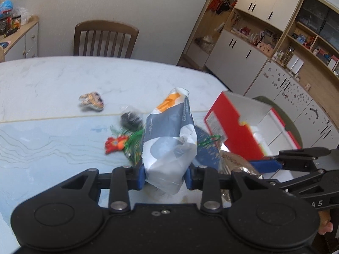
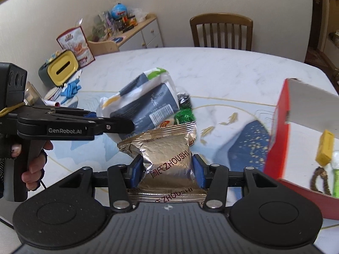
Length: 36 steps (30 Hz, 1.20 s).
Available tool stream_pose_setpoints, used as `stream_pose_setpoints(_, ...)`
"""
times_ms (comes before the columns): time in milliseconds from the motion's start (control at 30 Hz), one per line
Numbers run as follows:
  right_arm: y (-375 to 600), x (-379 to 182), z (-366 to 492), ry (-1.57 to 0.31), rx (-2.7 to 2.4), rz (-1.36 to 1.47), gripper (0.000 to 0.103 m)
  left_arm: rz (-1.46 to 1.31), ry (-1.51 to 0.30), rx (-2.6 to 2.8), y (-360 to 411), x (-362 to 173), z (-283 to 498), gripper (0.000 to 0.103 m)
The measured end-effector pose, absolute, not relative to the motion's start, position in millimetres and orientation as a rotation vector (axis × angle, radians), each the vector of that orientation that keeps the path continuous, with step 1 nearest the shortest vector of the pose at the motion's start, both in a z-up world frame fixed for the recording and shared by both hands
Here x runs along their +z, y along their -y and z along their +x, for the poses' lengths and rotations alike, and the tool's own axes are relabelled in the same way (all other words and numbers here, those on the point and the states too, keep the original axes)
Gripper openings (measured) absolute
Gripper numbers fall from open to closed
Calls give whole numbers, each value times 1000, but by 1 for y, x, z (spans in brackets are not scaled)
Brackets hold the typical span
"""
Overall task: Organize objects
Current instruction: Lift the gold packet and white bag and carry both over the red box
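The left gripper (image 1: 165,174) has its blue-padded fingers closed partway against the sides of a grey, white and orange plastic packet (image 1: 169,139), which stands upright between them, raised above the pale marble-patterned table (image 1: 53,84). In the right wrist view the same packet (image 2: 146,99) is seen tilted, held at the tip of the left gripper (image 2: 118,124), with a person's hand (image 2: 34,165) around that gripper's handle.

The right gripper (image 2: 167,169) has its blue pads pressed into both sides of a crinkled gold foil packet printed "ZHOUSHI" (image 2: 167,158); the foil is dented where the pads meet it. This foil packet (image 1: 235,165) appears in the left wrist view just right of the grey packet, partly hidden.

At the right stands an open red and white cardboard box (image 1: 239,127). Its inside, seen in the right wrist view (image 2: 277,139), holds a yellow block (image 2: 324,148) and a brown beaded loop (image 2: 320,180).

On the table beyond the grey packet lie a red and orange ornament with green tinsel (image 1: 116,144), a dark blurred object (image 1: 131,120) and, farther left, a small patterned wrapper (image 1: 92,101). A brown wooden chair (image 1: 104,39) stands at the far edge. At the far left of the right wrist view sits a yellow and dark green container with a slot (image 2: 59,69).
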State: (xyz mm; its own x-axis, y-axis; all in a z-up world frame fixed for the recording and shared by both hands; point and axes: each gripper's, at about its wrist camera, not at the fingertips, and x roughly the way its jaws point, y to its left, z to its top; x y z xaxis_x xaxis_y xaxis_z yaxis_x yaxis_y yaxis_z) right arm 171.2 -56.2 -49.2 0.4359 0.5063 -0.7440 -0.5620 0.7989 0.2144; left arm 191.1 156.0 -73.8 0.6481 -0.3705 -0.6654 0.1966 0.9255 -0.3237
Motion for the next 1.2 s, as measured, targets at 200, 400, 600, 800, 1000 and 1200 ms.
stream_pose_setpoints(200,85,-53,181,-1061,727,-14,49,-229,-775,-325,-136,-60,193,33)
stream_pose_setpoints(400,105,-106,181,-1285,770,-27,48,-231,-778,-313,-117,-60,196,33)
stream_pose_setpoints(600,123,-144,179,-1364,760,-71,48,-224,-794,-342,-96,-73,198,33)
stream_pose_setpoints(800,131,-139,180,-1343,787,-99,46,-197,-823,-380,-62,-91,199,33)
stream_pose_setpoints(1000,143,-131,178,-1321,807,-108,45,-181,-876,-355,-51,-114,209,33)
stream_pose_setpoints(1200,166,-121,178,-1301,811,-101,44,-166,-916,-315,-51,-129,217,33)
